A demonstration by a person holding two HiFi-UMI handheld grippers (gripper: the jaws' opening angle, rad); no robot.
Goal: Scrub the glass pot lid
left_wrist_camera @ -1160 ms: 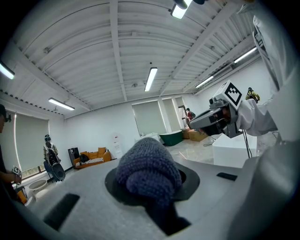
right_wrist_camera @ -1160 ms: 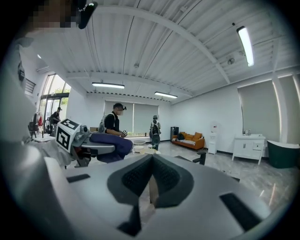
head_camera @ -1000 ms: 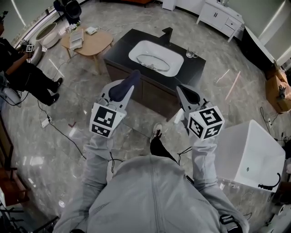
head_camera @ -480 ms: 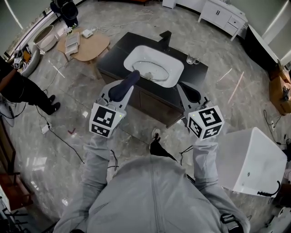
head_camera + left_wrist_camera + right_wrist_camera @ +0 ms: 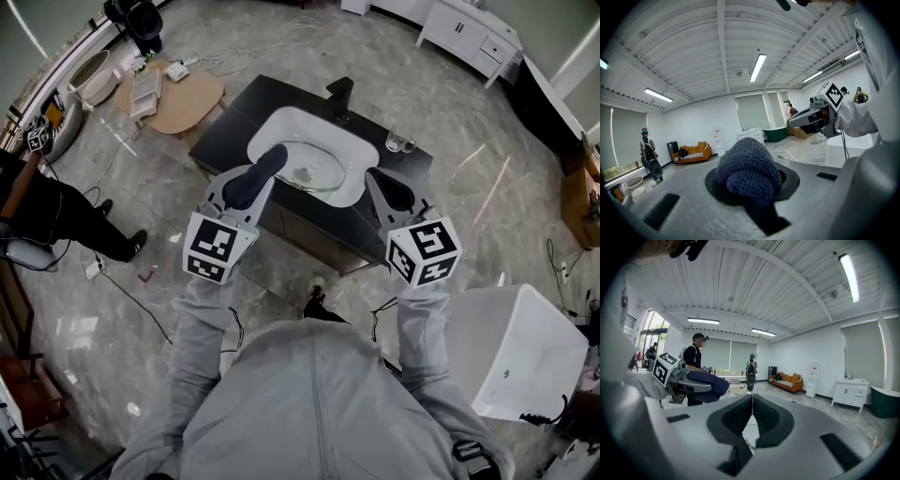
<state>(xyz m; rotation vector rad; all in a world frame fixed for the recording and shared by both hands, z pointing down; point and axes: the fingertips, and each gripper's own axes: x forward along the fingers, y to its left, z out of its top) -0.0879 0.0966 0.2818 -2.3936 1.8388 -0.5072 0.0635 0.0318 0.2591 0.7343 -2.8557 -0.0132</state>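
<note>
Scrubber point(image 5: 749, 171) knit texture: left gripper view

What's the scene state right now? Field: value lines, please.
left gripper: jaws shut on dark knitted cloth
right gripper: jaws together, nothing between them
glass pot lid: lying in the sink, nothing touching it
sink: white basin set in a dark vanity top, faucet at its far edge
gripper position: both held in the air, apart from the lid
scrub status: not yet begun
</note>
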